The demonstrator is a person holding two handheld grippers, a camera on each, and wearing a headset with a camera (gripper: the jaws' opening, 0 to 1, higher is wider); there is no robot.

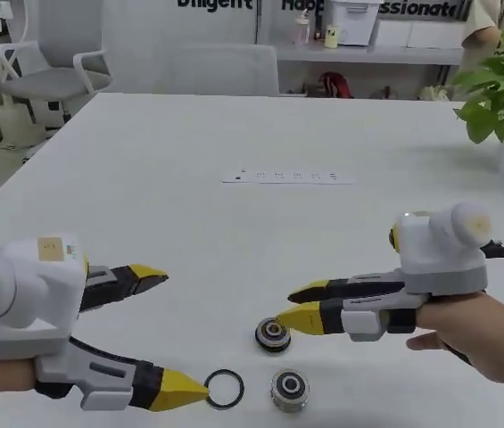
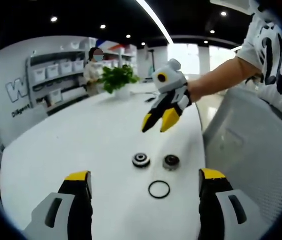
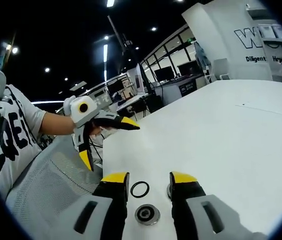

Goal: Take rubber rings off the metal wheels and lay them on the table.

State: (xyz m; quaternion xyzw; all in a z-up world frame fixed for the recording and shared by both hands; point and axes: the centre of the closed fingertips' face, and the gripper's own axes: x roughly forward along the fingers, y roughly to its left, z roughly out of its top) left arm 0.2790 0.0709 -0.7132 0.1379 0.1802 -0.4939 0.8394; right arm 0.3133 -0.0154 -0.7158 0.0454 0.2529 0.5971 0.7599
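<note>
Two small metal wheels lie near the table's front edge: one with a dark rim [image 1: 273, 333] [image 2: 141, 160] and a silvery one [image 1: 289, 390] [image 2: 171, 161]. A loose black rubber ring [image 1: 224, 389] [image 2: 159, 189] [image 3: 140, 189] lies flat just left of them. My left gripper [image 1: 169, 332] [image 2: 144, 176] [image 3: 109, 144] hovers wide open at the lower left, its near tip beside the ring. My right gripper [image 1: 294, 306] [image 2: 155, 127] [image 3: 148, 177] is open by a narrower gap, holds nothing, and points left just above the dark-rimmed wheel [image 3: 147, 214].
A flush socket strip [image 1: 278, 176] sits mid-table. A potted plant [image 1: 501, 80] [image 2: 117, 79] stands at the far right corner. Chairs [image 1: 46, 71] and shelves are beyond the table. A grey mesh chair back [image 2: 240, 140] is at the near edge.
</note>
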